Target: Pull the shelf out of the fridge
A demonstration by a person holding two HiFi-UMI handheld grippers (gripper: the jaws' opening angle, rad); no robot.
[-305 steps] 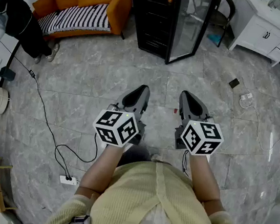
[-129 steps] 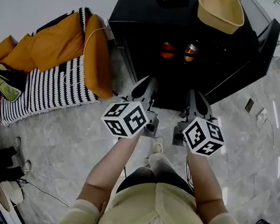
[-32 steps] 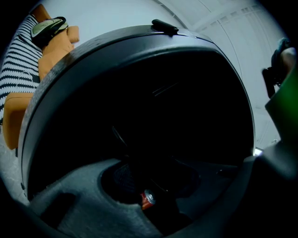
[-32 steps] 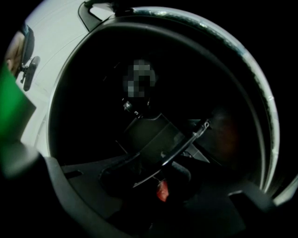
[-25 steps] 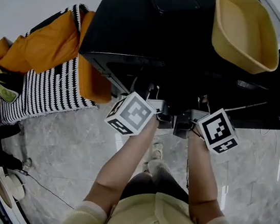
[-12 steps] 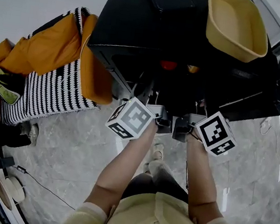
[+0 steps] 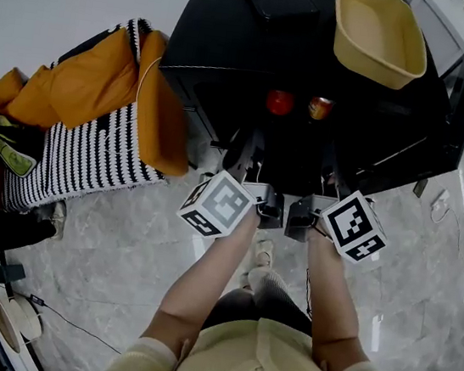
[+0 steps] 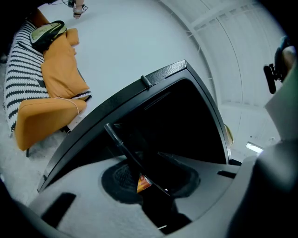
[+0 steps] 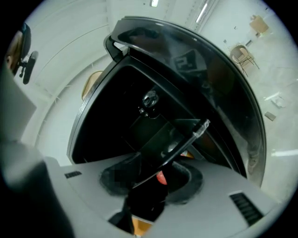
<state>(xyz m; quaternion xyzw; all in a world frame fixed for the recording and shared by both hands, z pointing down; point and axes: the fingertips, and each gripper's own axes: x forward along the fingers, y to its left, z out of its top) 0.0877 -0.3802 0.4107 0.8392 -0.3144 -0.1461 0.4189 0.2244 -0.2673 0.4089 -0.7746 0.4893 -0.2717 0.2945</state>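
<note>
The black fridge (image 7: 253,38) stands with its glass door (image 7: 457,92) swung open to the right. Its dark shelf (image 7: 294,138) sticks out of the front and carries a red apple (image 7: 280,102) and a can (image 7: 319,108). My left gripper (image 7: 252,147) and right gripper (image 7: 329,164) reach side by side to the shelf's front edge. In the left gripper view the shelf's black front bar (image 8: 122,144) runs between the jaws of the left gripper (image 8: 149,181), which are closed on it. The right gripper (image 9: 153,179) clamps the same bar (image 9: 186,144) in its own view.
A yellow basin (image 7: 377,34) sits on top of the fridge. An orange sofa with a striped cushion (image 7: 97,110) stands close to the fridge's left side. A white cabinet (image 7: 453,14) is behind the door. Grey tiled floor (image 7: 120,250) lies around the person's legs.
Both grippers have drawn back toward the person with the shelf edge between their jaws. The shelf has slid out, and the apple and can have emerged from under the fridge top.
</note>
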